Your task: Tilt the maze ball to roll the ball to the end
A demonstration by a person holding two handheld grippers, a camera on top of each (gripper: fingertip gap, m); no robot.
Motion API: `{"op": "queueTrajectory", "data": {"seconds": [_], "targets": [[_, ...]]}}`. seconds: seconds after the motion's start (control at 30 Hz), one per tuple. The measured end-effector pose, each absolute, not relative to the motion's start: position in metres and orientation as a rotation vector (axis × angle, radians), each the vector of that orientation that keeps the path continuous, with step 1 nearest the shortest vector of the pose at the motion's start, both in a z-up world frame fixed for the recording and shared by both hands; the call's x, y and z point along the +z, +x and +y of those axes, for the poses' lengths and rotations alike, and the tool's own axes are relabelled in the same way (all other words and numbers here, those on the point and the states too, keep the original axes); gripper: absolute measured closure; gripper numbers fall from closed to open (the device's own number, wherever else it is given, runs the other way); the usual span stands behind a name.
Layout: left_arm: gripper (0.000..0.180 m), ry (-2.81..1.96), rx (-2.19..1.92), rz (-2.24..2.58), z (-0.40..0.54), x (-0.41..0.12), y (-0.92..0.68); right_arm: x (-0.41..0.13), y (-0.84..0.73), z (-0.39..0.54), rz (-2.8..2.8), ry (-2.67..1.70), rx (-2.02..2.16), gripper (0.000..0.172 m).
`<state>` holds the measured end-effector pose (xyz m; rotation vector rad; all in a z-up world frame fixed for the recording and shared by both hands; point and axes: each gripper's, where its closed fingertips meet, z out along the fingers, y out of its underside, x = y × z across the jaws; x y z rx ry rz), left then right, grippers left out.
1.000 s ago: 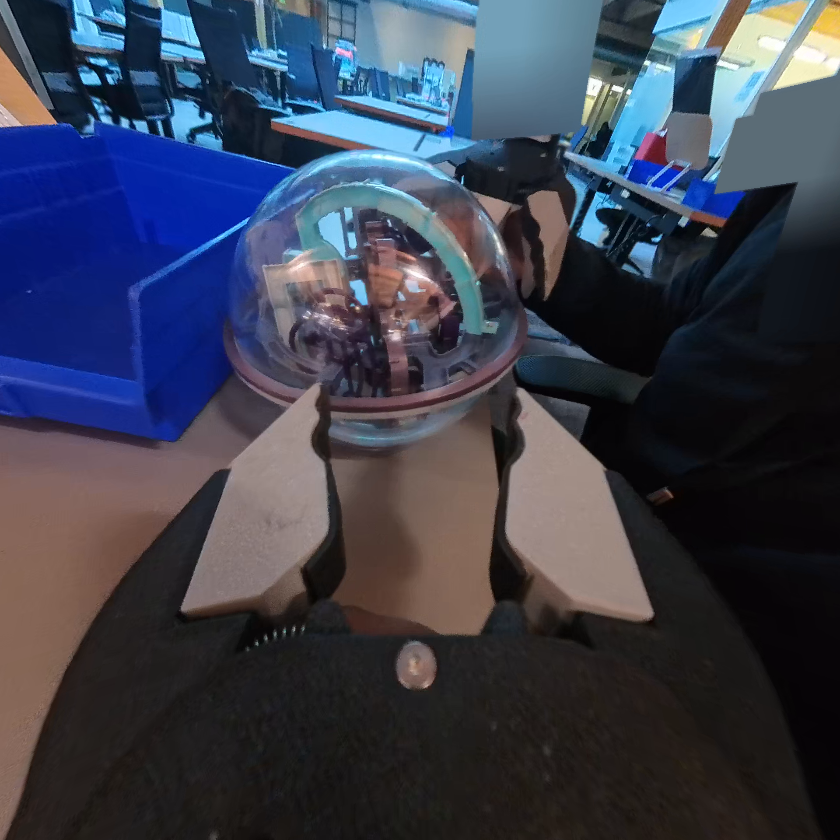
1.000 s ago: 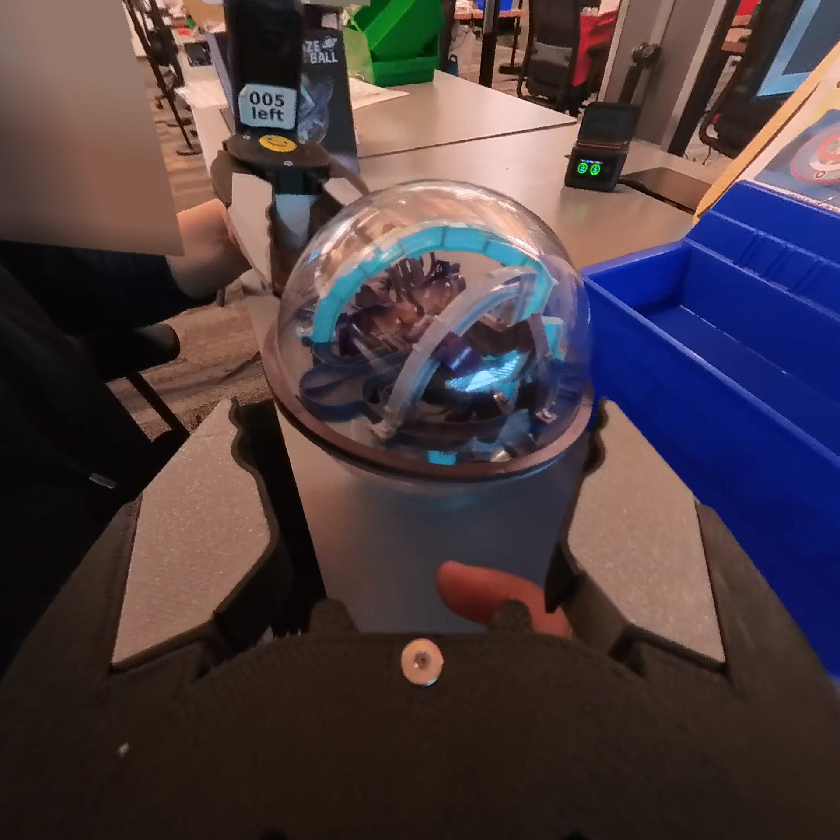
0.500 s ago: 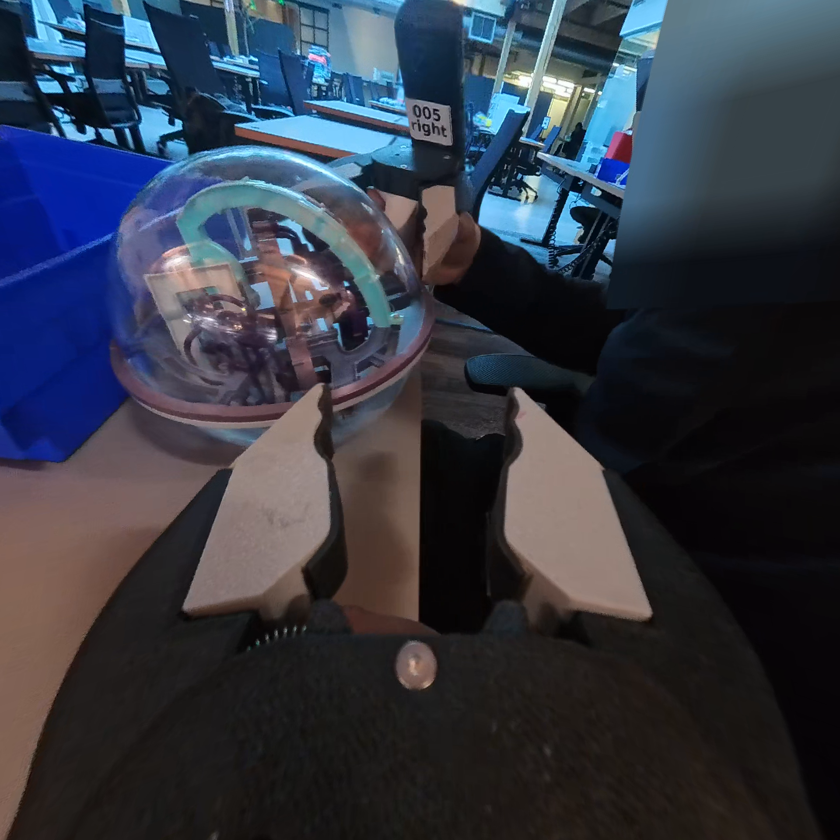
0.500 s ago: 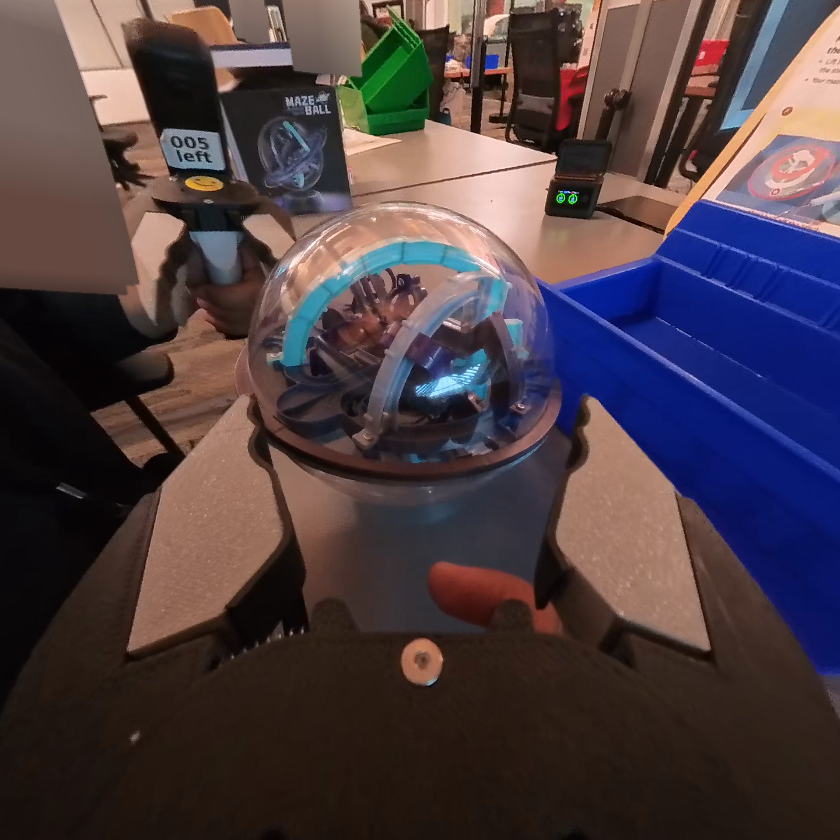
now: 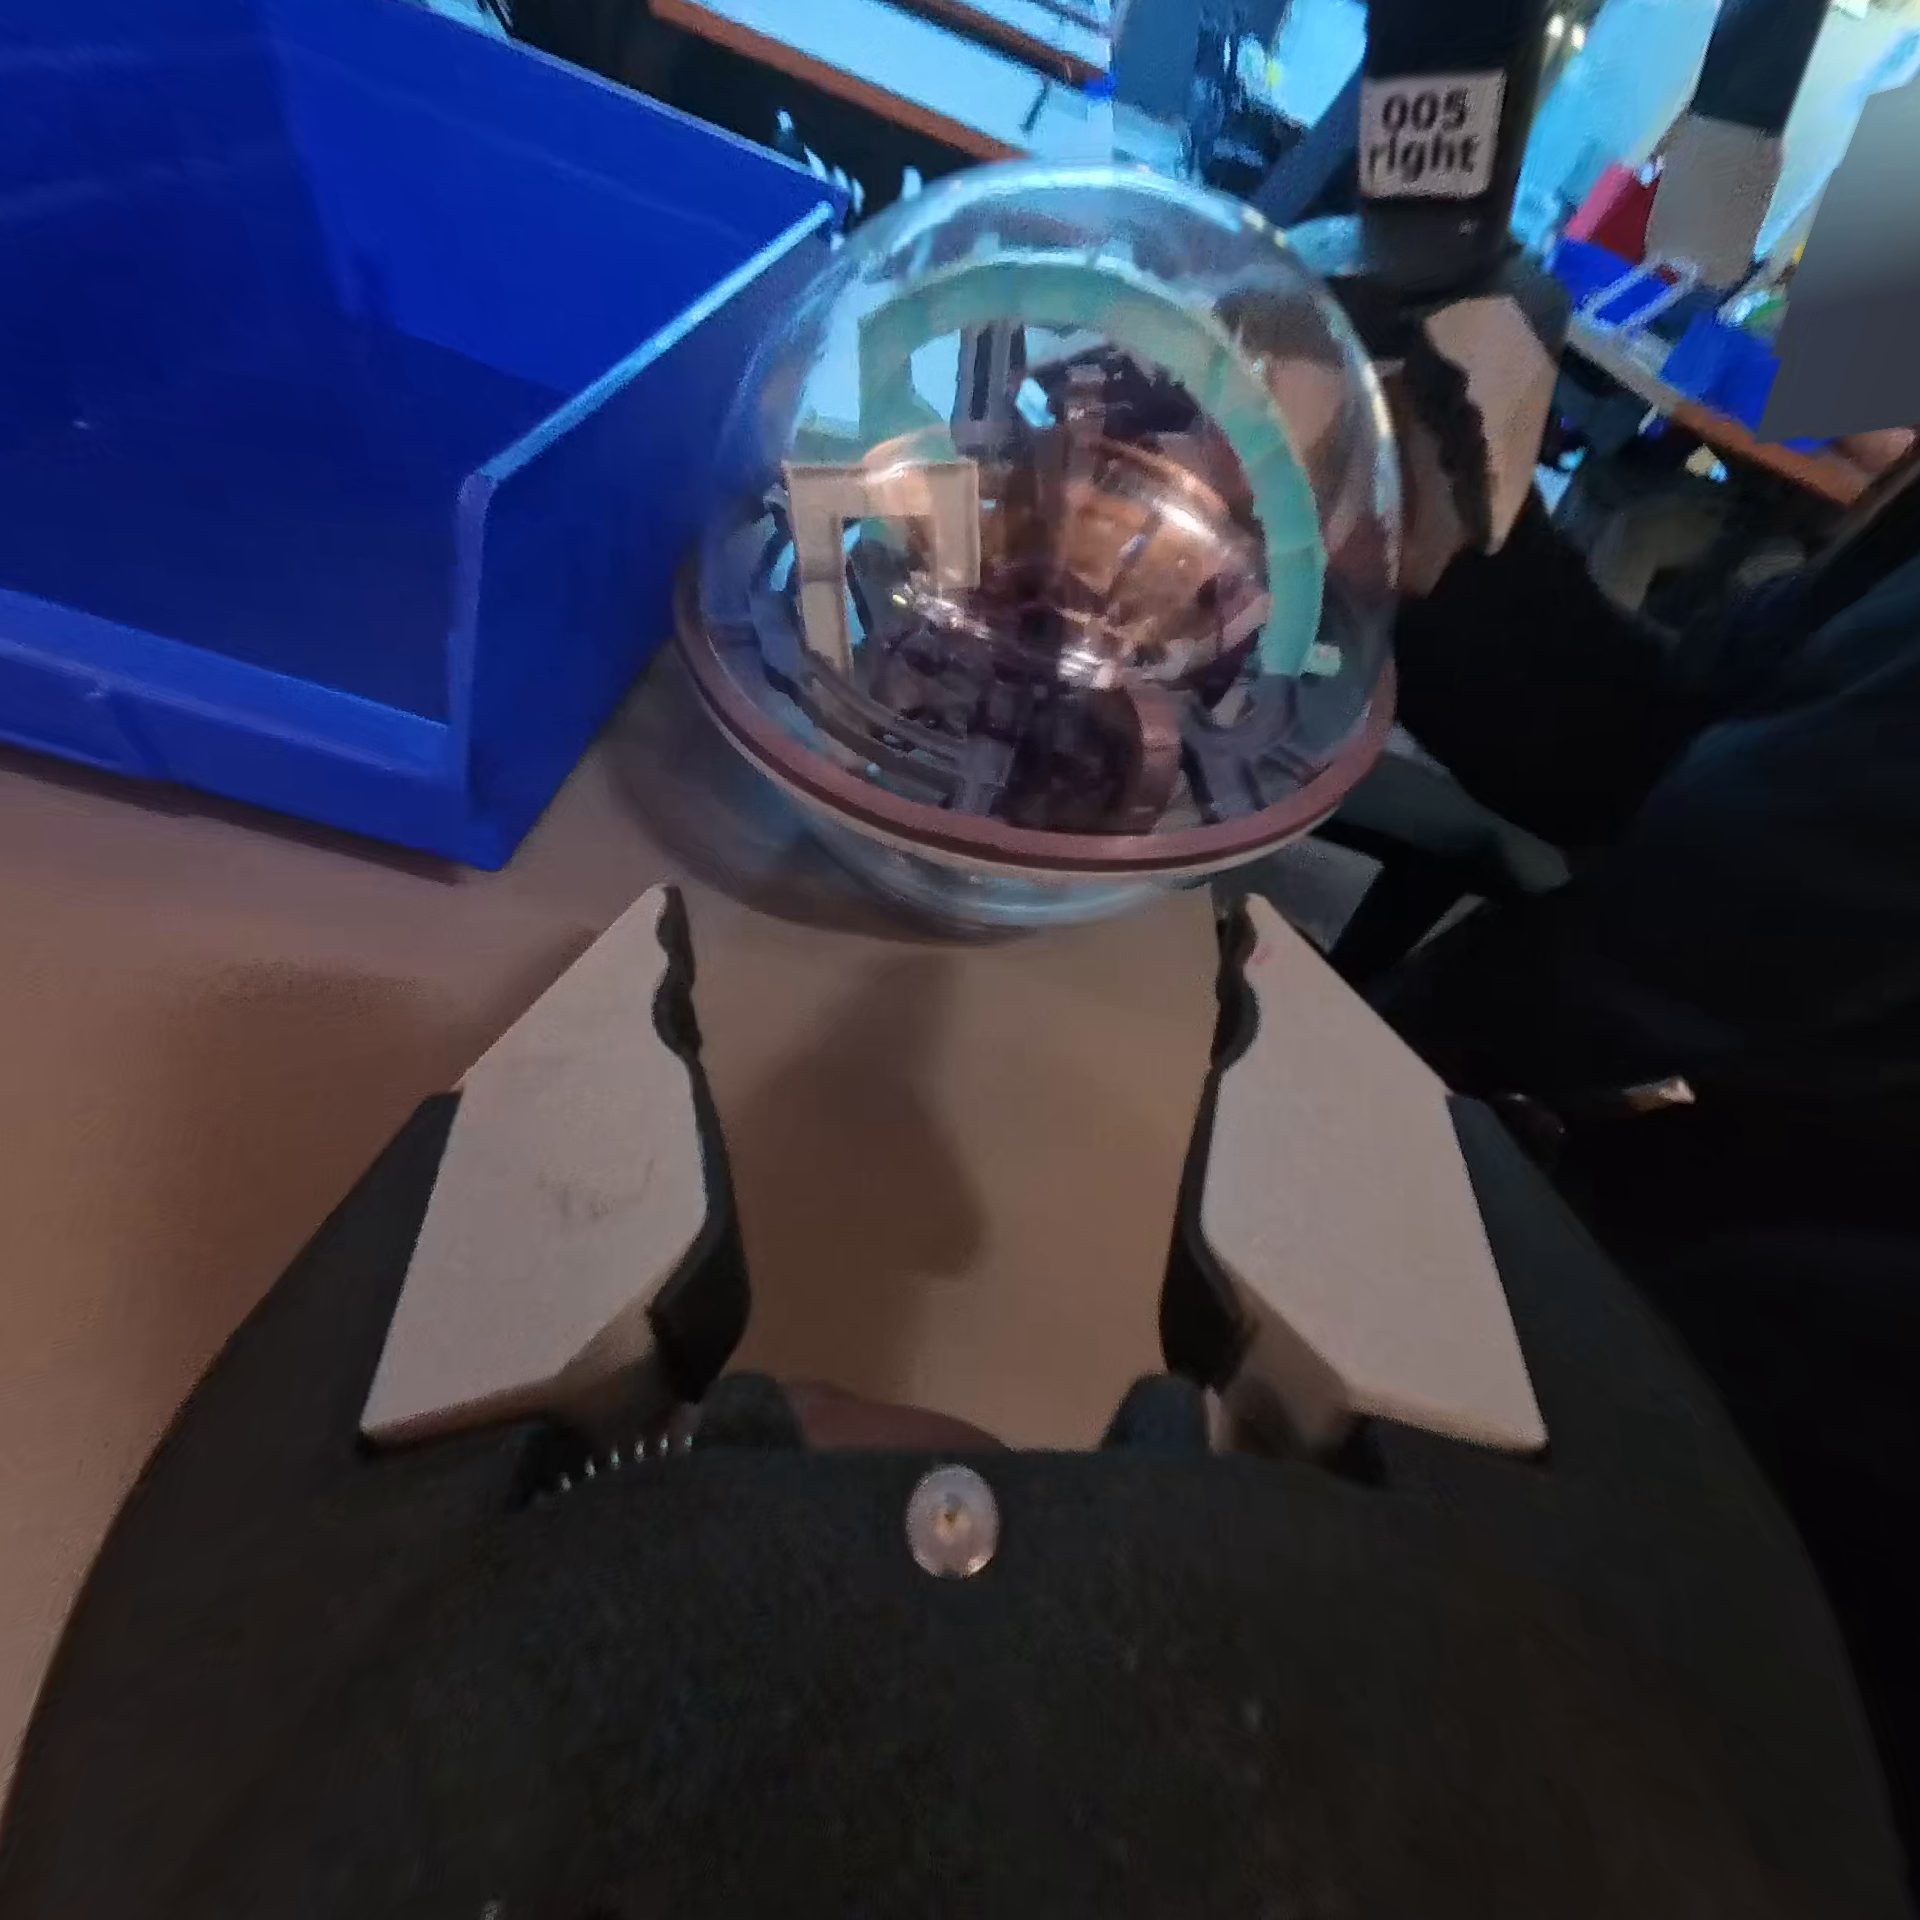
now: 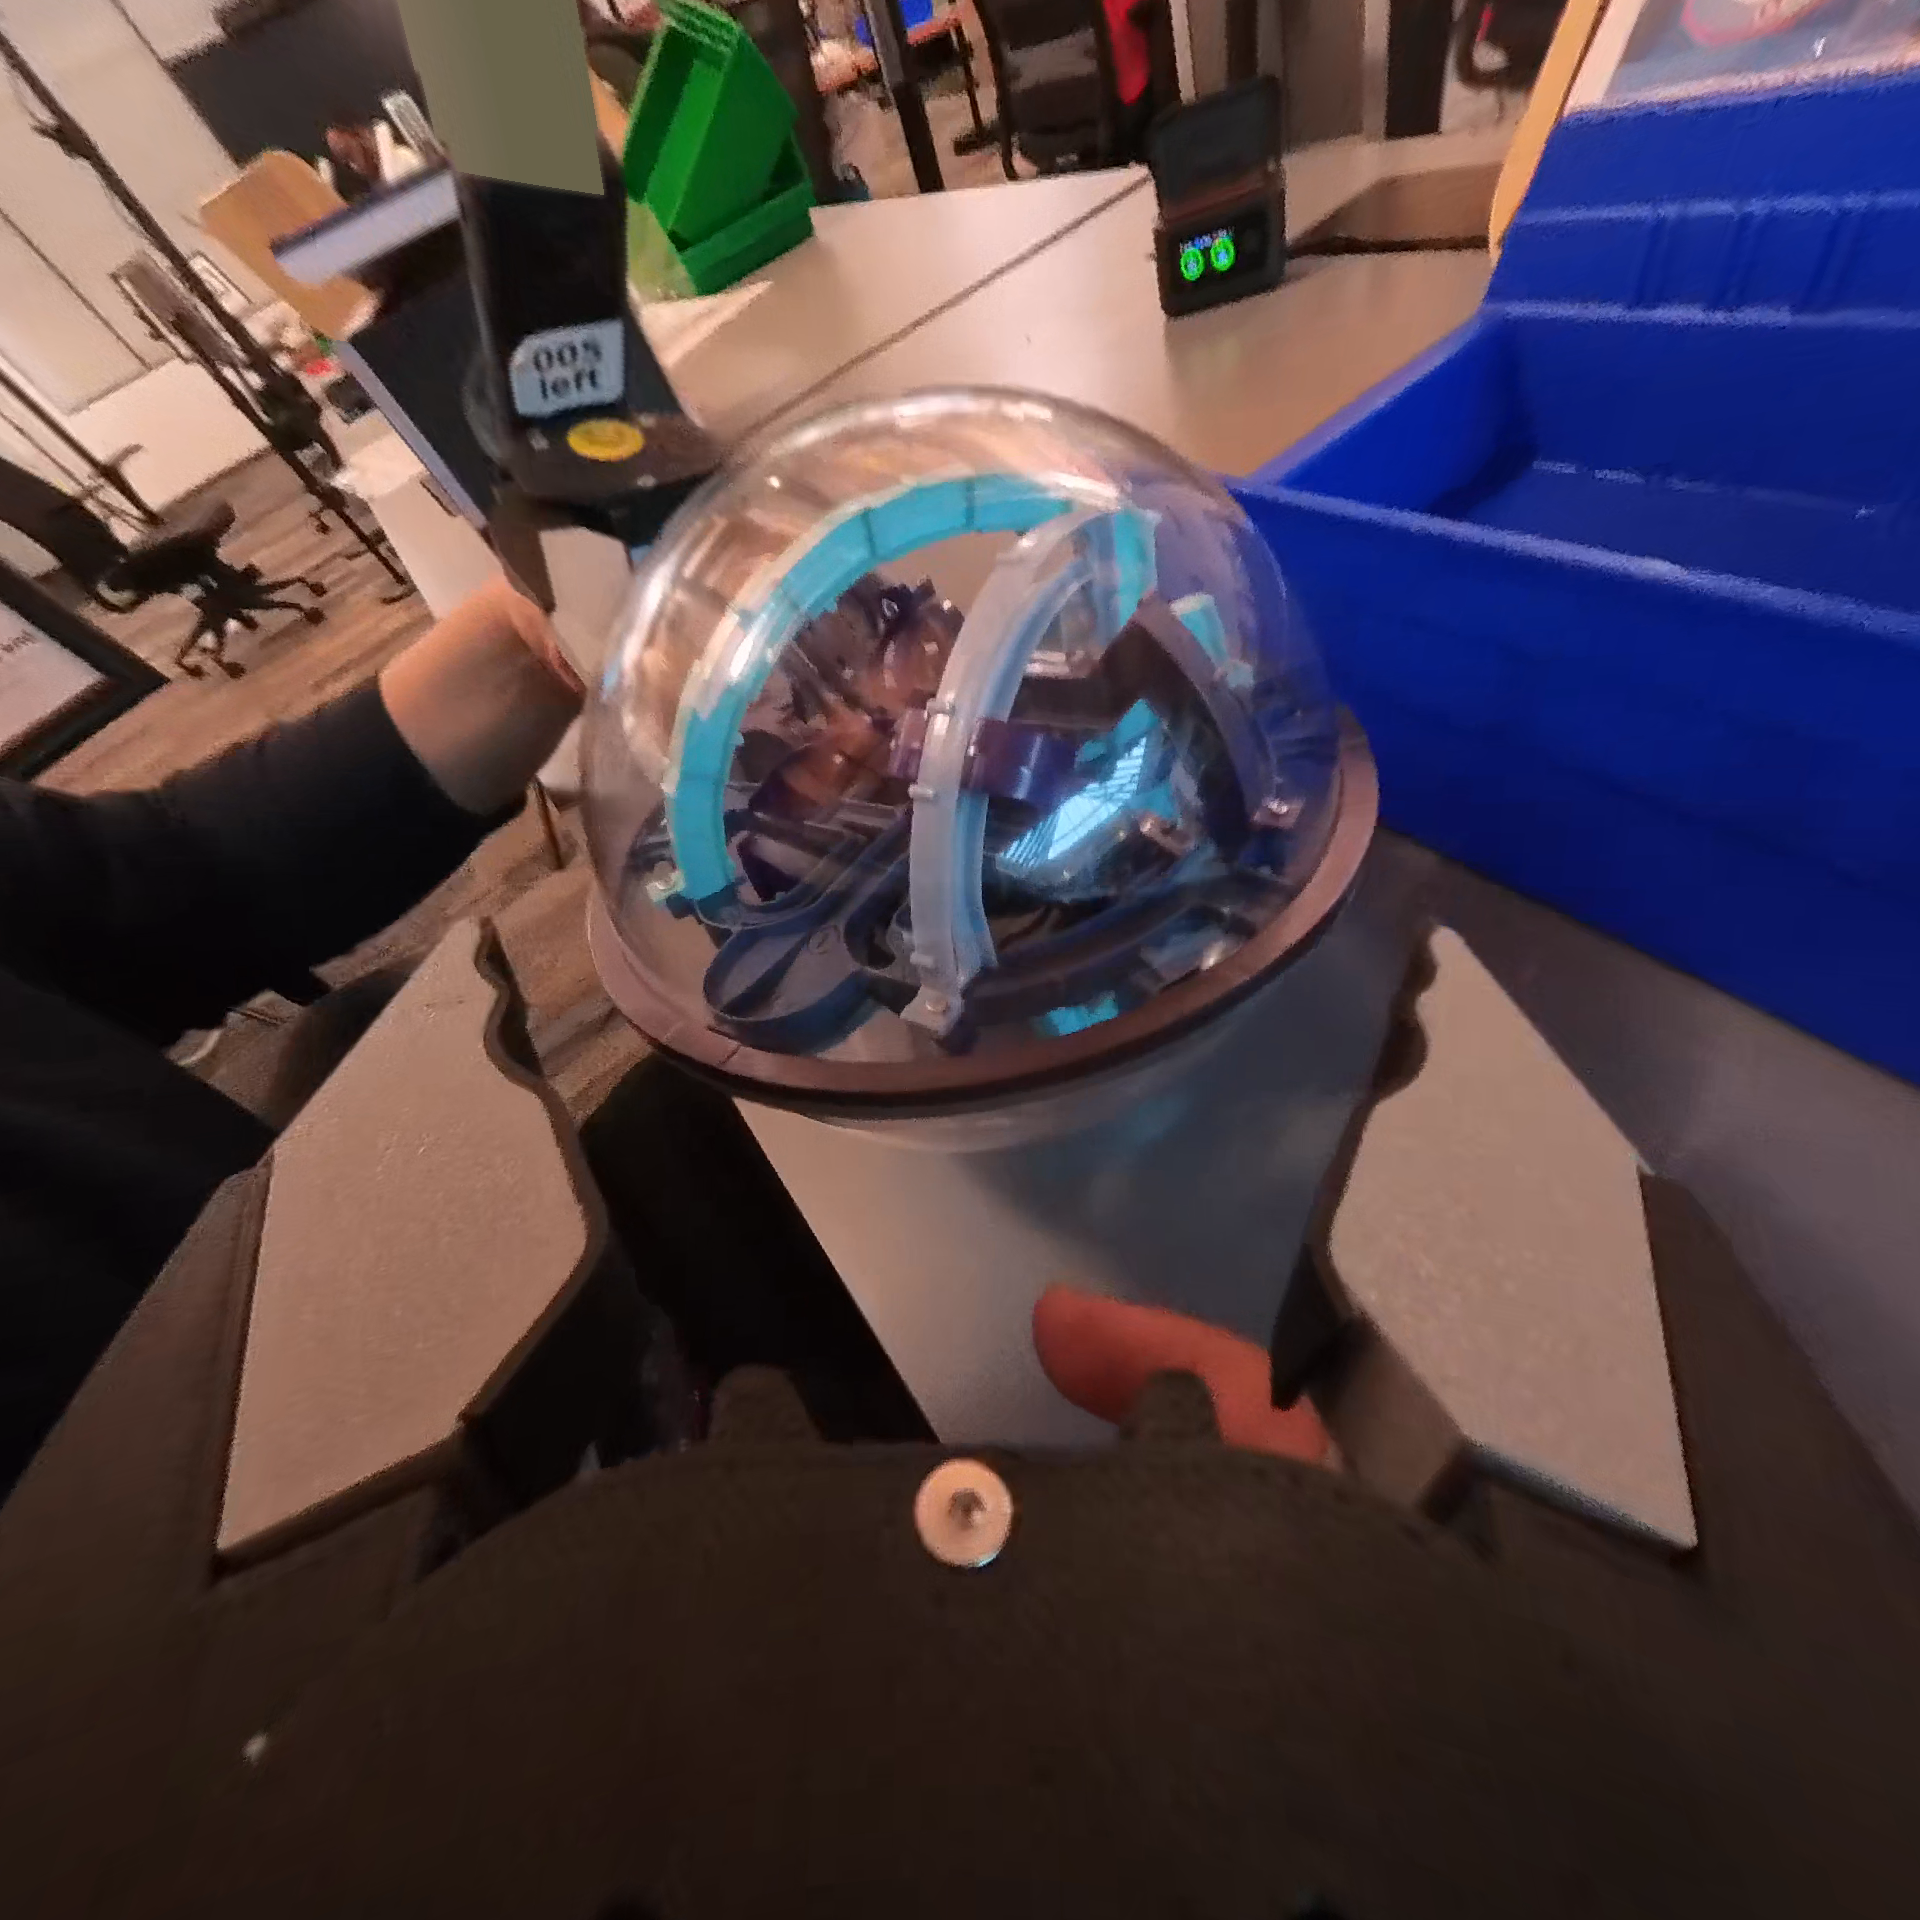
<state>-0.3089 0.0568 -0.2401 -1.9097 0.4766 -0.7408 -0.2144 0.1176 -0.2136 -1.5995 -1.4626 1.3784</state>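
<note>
The maze ball (image 5: 1039, 540) is a clear sphere with a dark rim and teal and purple tracks inside. It sits tilted on the table, near its edge. My left gripper (image 5: 951, 925) is open, and the ball lies just beyond its fingertips, not between the pads. In the right wrist view the ball (image 6: 977, 748) stands between the wide-open fingers of my right gripper (image 6: 951, 987). A gap shows beside its left finger (image 6: 499, 997). The right gripper's finger (image 5: 1475, 416) shows behind the ball. The left gripper's body (image 6: 582, 416) shows behind the ball too.
A large blue bin (image 5: 312, 416) stands next to the ball and also shows in the right wrist view (image 6: 1662, 675). The person's dark sleeve (image 5: 1714, 831) is beyond the table edge. A small black device with green lights (image 6: 1216, 239) and green bins (image 6: 717, 177) stand farther back.
The right fingers spread away from the ball's rim, and the ball has tipped over to one side. The left gripper swung back to face the ball and its fingers opened wider.
</note>
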Motion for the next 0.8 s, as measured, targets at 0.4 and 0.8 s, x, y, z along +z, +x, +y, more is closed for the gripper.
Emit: {"op": "queueTrajectory", "data": {"seconds": [0.4,0.8], "targets": [[0.086,-1.871,-0.896,0.627,0.07,-0.244,-0.275,-0.233,-0.225,0.119,-1.491,-1.632,1.291,0.02],[0.092,-1.795,-0.728,0.5,0.067,-0.232,-0.269,-0.235,-0.224,0.122,-1.633,-1.412,1.37,0.017]]}}
